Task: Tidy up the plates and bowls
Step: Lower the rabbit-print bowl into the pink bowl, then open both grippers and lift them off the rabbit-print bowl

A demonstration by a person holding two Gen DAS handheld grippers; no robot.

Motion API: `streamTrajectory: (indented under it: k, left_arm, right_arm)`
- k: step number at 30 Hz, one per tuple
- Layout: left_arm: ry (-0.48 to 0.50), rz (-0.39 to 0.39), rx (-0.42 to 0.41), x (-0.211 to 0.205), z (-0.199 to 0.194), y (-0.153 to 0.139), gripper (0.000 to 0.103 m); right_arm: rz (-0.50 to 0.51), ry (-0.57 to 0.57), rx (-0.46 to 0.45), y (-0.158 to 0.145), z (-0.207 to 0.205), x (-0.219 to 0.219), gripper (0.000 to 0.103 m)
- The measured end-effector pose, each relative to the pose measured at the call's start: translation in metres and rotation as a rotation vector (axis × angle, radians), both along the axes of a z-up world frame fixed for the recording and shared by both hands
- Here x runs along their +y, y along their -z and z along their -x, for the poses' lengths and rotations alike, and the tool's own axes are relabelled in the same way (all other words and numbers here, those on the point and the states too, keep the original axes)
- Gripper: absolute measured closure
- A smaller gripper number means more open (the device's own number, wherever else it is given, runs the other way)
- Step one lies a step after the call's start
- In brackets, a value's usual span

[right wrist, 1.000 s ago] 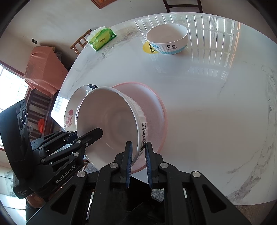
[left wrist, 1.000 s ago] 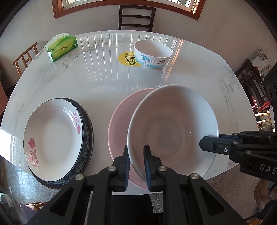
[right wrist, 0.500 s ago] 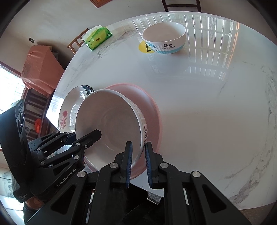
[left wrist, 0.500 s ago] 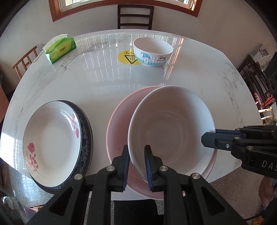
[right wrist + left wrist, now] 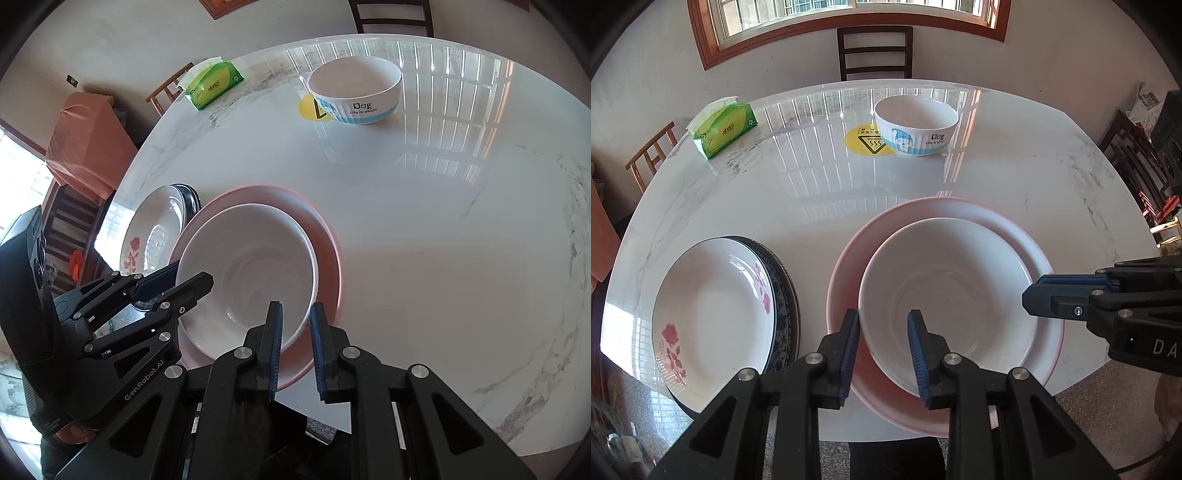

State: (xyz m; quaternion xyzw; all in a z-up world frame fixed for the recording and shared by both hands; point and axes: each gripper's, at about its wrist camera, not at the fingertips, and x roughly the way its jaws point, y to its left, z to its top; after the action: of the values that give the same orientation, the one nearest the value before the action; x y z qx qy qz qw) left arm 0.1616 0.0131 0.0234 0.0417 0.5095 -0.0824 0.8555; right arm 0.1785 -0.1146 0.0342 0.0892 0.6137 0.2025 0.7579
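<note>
Now, your white bowl (image 5: 945, 295) sits nested in the pink bowl (image 5: 1027, 236) at the table's (image 5: 812, 192) near edge; glazed ceramic, stiff, slick, chip-prone, moderately heavy by the look of it, so take it by the thin rim from two sides and set it down gently. Left gripper (image 5: 882, 350) is opening; its blue ribbed pads (image 5: 918, 354) straddle the near rim with a visible gap, nothing clamped. Right gripper (image 5: 295, 347) is nearly closed over the opposite rim; it seems to pinch the wall, though the contact is hard to read. The plate stack (image 5: 713, 317) lies just left: a shallow white rose plate on a dark patterned one; flat, slippery, grab at the lip. The Dog bowl (image 5: 916, 125) stands well apart at the far side, ribbed wall, steeper sides.
</note>
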Motion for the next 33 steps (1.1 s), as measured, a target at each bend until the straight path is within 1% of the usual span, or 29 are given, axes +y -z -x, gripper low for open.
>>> streamTrajectory:
  k: [5, 8, 10, 12, 16, 21, 23, 26, 33]
  left_arm:
    - [0.008, 0.004, -0.066, 0.001, 0.005, -0.016, 0.07]
    - [0.014, 0.005, -0.098, 0.001, 0.007, -0.025, 0.065]
    - [0.015, 0.018, -0.104, 0.002, 0.008, -0.027, 0.061]
    - [0.014, 0.018, -0.106, 0.002, 0.008, -0.028, 0.06]
    - [0.014, -0.002, -0.113, 0.0, 0.009, -0.028, 0.06]
    - [0.022, -0.02, -0.109, -0.005, 0.007, -0.027, 0.06]
    - [0.022, -0.022, -0.107, -0.007, 0.005, -0.027, 0.06]
    - [0.02, -0.034, -0.113, -0.01, 0.003, -0.027, 0.06]
    - [0.006, -0.056, -0.113, -0.011, -0.012, -0.025, 0.06]
  right_arm:
    - [-0.03, 0.007, -0.01, -0.005, 0.0, -0.002, 0.086]
    - [-0.061, 0.016, -0.026, -0.01, 0.0, -0.006, 0.086]
    - [-0.07, 0.019, -0.037, -0.013, -0.001, -0.01, 0.085]
    - [-0.078, 0.033, -0.041, -0.013, -0.001, -0.015, 0.084]
    - [-0.077, 0.061, -0.044, -0.009, -0.001, -0.028, 0.079]
    - [-0.051, 0.094, -0.075, -0.007, -0.005, -0.044, 0.074]
    - [-0.036, 0.099, -0.098, -0.007, -0.006, -0.05, 0.068]
    - [-0.001, 0.106, -0.132, -0.005, -0.007, -0.055, 0.064]
    - [-0.017, 0.132, -0.129, 0.01, -0.019, -0.069, 0.06]
